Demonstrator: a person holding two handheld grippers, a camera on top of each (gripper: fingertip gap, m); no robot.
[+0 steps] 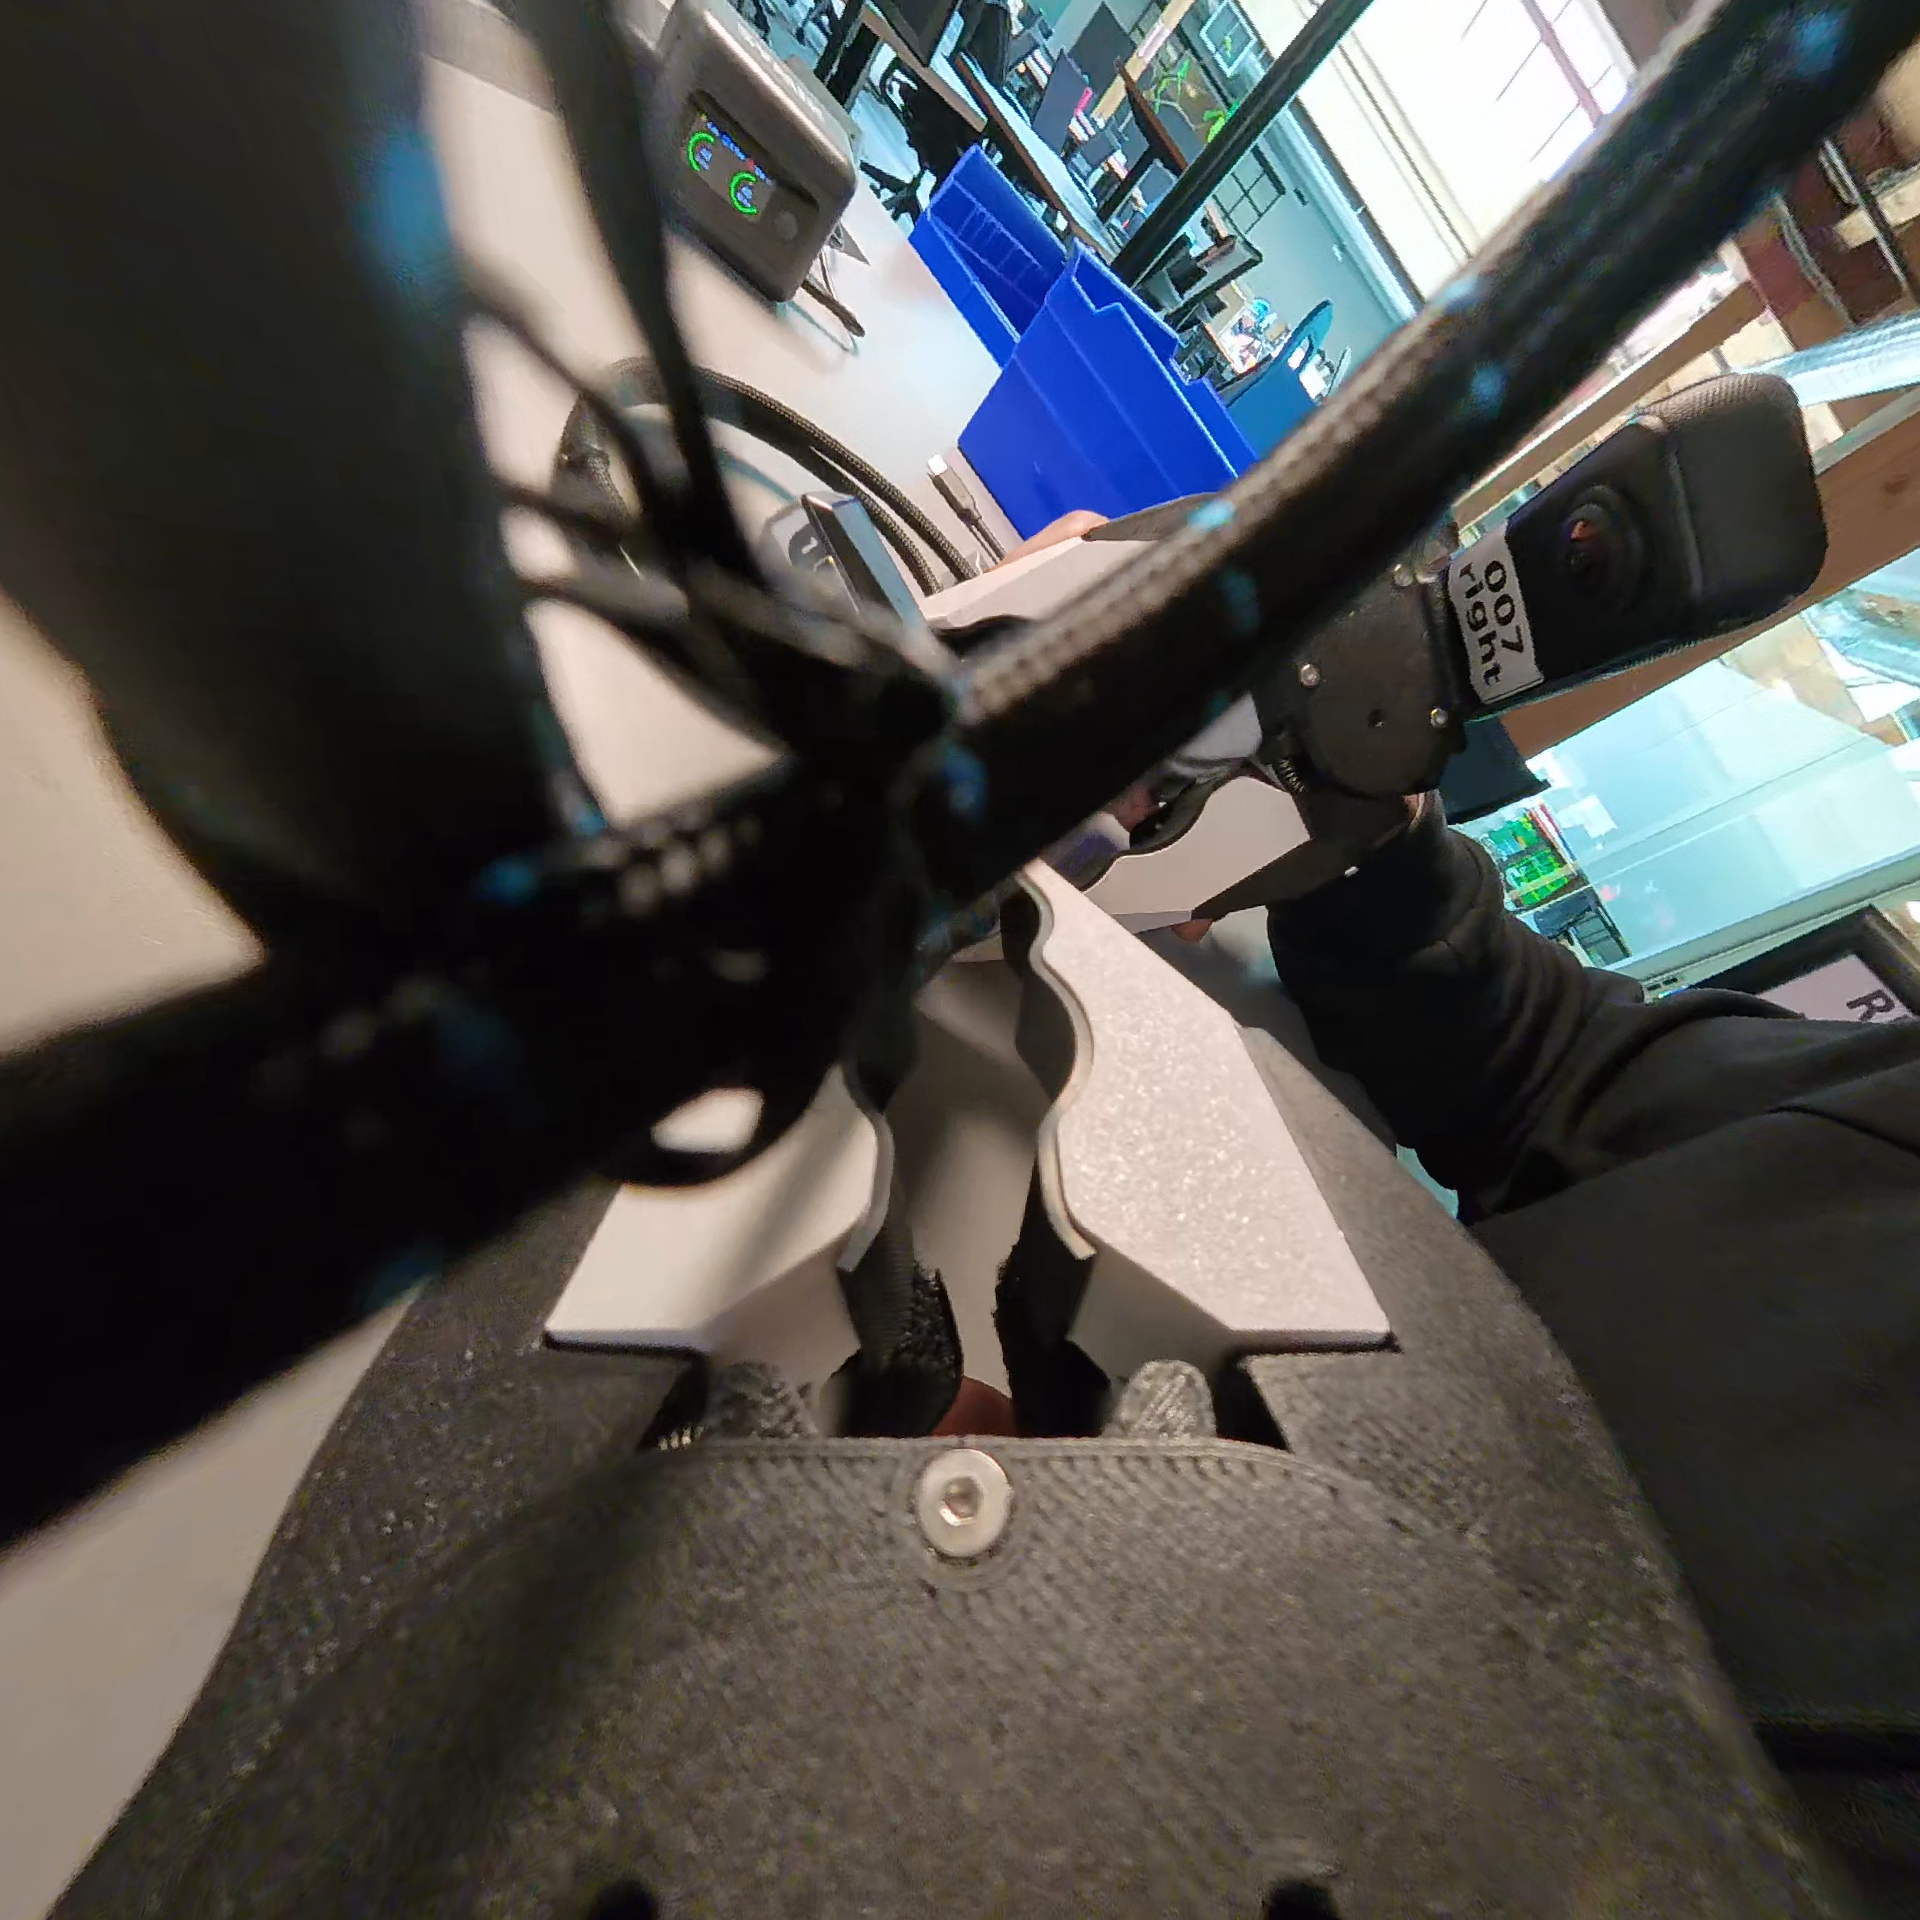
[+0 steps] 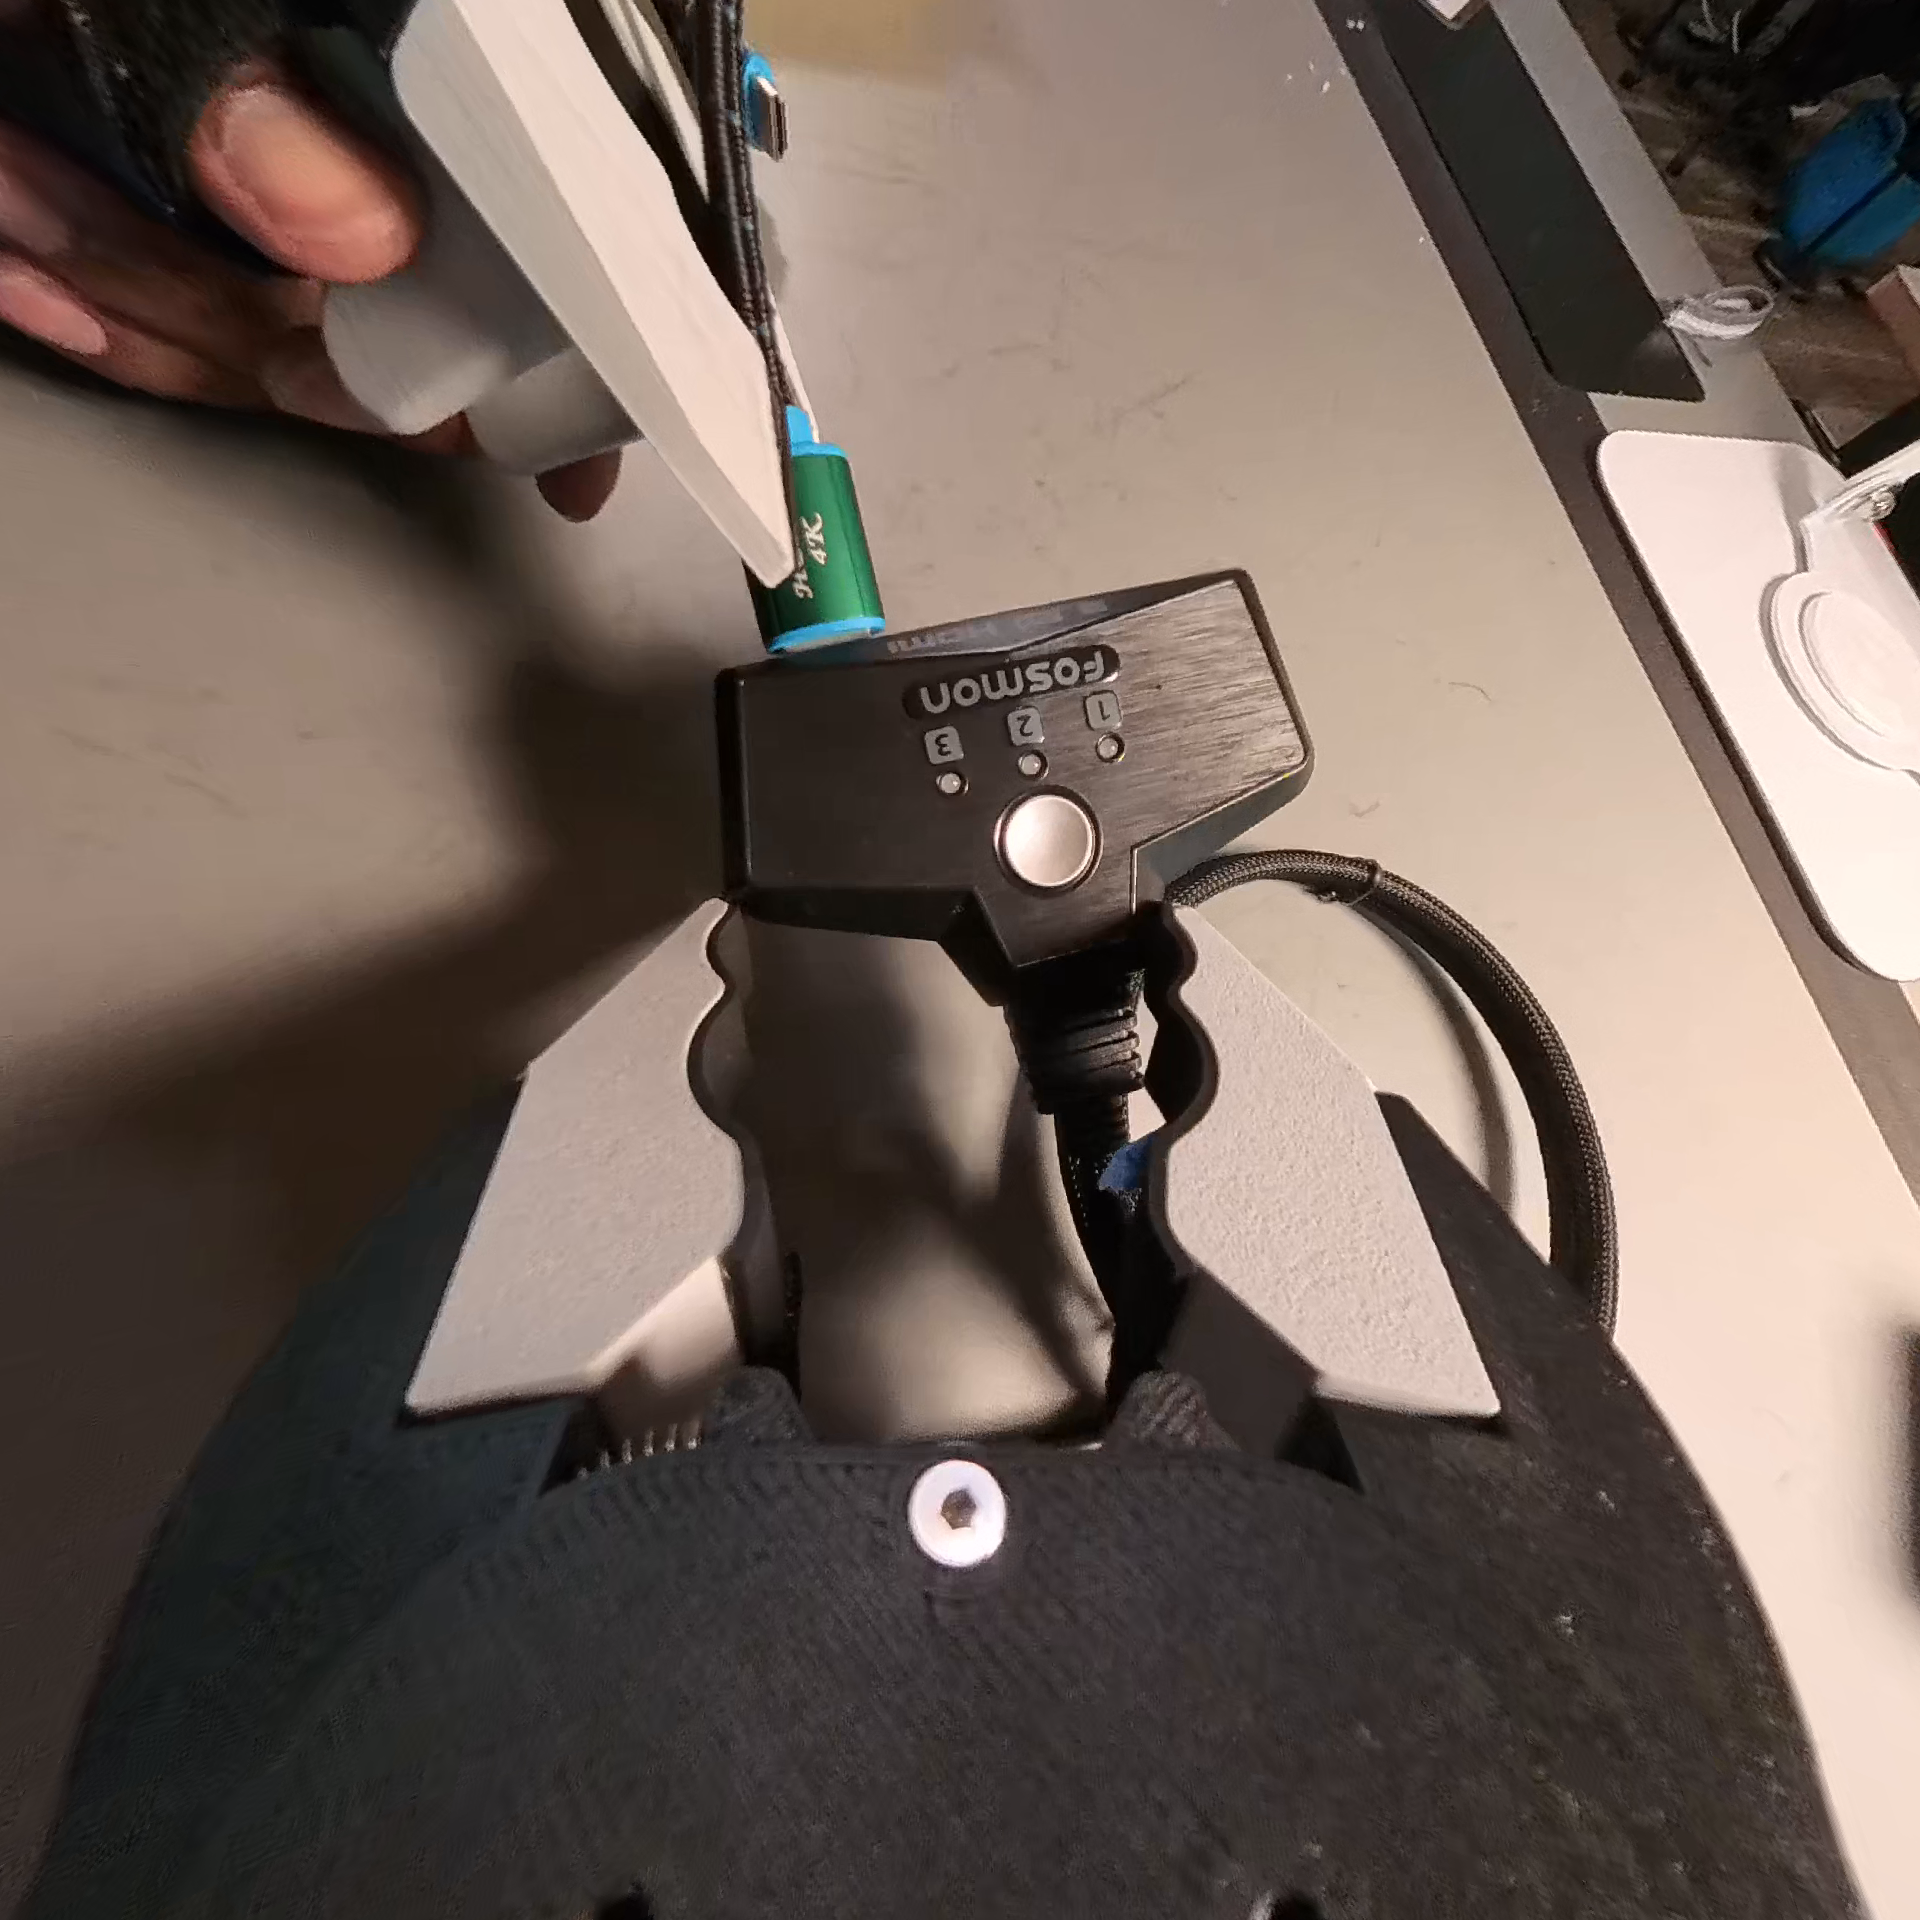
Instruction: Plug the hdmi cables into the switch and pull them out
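The black HDMI switch [image 2: 1018, 748] lies on the beige table [image 2: 312, 831], with its braided tail cable [image 2: 1455, 956] looping to the right. My right gripper [image 2: 951, 935] is open. Its fingertips meet the switch's near edge, and the tail's strain relief lies between the jaws against the right finger. My left gripper [image 2: 790, 551] is shut on a green HDMI plug [image 2: 836, 582], whose blue tip sits at the switch's far left port. In the left wrist view the left gripper [image 1: 966, 935] is nearly closed, and black braided cable [image 1: 1247, 582] hides the plug.
A second loose plug [image 2: 764, 104] hangs behind the left gripper. A person's hand [image 2: 260, 187] holds that gripper. A white pad [image 2: 1766, 675] lies at the right table edge. A grey power unit with a lit screen [image 1: 748, 156] and blue bins [image 1: 1091, 395] stand farther back.
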